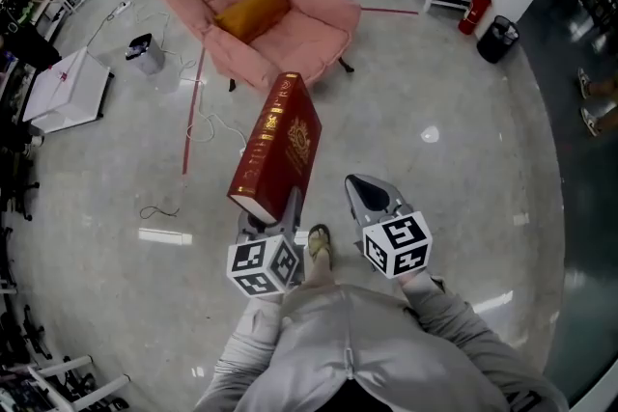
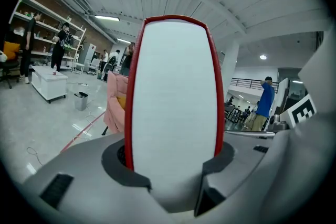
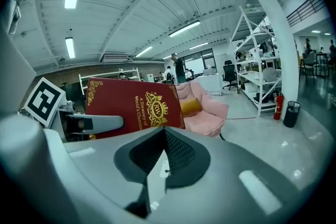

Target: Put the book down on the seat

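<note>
Closest to my head camera are the wearer's grey sleeves (image 1: 454, 318), and just beyond them the two grippers with their black-and-white marker cubes. From here I see the left gripper (image 1: 280, 210) pinching the lower end of the thick dark-red hardback book with gold lettering (image 1: 280, 142). In the left gripper view the book's white page edge, framed by its red covers, fills the gap, with both pads pressed against the covers. The book juts up and away from me at a tilt, held in the air above the glossy grey floor (image 1: 425, 159), with its gold-crested cover facing the right gripper (image 1: 368, 194). That gripper sits just beside it, not touching it, its jaws pressed together with nothing between them. Farther ahead, well apart from the book, stands the padded pink armchair (image 1: 309, 24) with an orange cushion (image 1: 253, 10) lying on its seat. A red tape line (image 1: 193, 106) runs along the floor to the chair's left.
</note>
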`<act>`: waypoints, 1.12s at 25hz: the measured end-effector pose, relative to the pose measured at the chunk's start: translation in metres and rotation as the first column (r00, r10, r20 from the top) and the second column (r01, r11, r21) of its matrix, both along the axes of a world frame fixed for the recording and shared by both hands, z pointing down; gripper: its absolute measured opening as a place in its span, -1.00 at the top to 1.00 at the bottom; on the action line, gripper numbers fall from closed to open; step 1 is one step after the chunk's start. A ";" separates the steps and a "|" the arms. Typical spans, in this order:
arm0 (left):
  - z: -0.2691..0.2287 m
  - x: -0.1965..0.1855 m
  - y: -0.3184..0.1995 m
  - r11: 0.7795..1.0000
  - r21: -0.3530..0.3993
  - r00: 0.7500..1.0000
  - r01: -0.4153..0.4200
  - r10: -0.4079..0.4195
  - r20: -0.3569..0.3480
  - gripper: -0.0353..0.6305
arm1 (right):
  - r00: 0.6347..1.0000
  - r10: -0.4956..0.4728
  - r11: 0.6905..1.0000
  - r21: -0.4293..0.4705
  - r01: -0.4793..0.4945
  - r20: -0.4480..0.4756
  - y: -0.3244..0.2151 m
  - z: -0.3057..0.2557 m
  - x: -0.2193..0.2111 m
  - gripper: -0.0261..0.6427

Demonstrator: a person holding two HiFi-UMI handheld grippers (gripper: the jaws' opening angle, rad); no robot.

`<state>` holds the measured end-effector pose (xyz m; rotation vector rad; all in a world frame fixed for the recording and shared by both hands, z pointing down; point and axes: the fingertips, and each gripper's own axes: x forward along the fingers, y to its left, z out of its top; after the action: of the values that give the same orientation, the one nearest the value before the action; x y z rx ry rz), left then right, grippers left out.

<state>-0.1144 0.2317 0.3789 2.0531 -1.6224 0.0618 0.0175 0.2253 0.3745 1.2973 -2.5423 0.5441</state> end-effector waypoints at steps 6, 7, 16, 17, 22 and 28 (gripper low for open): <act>0.004 -0.015 -0.045 1.000 0.002 1.000 -0.018 0.018 -0.003 0.16 | 1.000 0.026 1.000 -0.005 -0.026 -0.008 -0.044 0.008 -0.012 0.92; 0.004 -0.018 -0.056 1.000 0.001 1.000 -0.022 0.022 -0.005 0.16 | 1.000 0.029 1.000 -0.009 -0.029 -0.009 -0.054 0.009 -0.014 0.92; 0.010 -0.040 -0.133 0.999 -0.012 0.999 -0.039 0.038 -0.010 0.16 | 0.999 0.041 0.999 -0.020 -0.042 -0.019 -0.131 0.014 -0.035 0.92; 0.011 -0.041 -0.139 0.999 -0.012 0.999 -0.039 0.039 -0.010 0.16 | 0.999 0.046 0.999 -0.018 -0.046 -0.019 -0.138 0.014 -0.035 0.92; 0.014 -0.045 -0.165 0.999 -0.019 0.999 -0.039 0.038 -0.006 0.16 | 0.998 0.063 0.998 -0.011 -0.063 -0.018 -0.164 0.014 -0.035 0.92; 0.021 -0.039 -0.188 0.999 -0.039 0.999 -0.031 0.030 -0.017 0.16 | 0.999 0.053 0.998 -0.023 -0.053 -0.015 -0.183 0.019 -0.032 0.92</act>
<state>-0.1538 0.0440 0.4002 2.0435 -1.5676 0.0864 -0.0149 0.0425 0.3937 1.3585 -2.4886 0.5717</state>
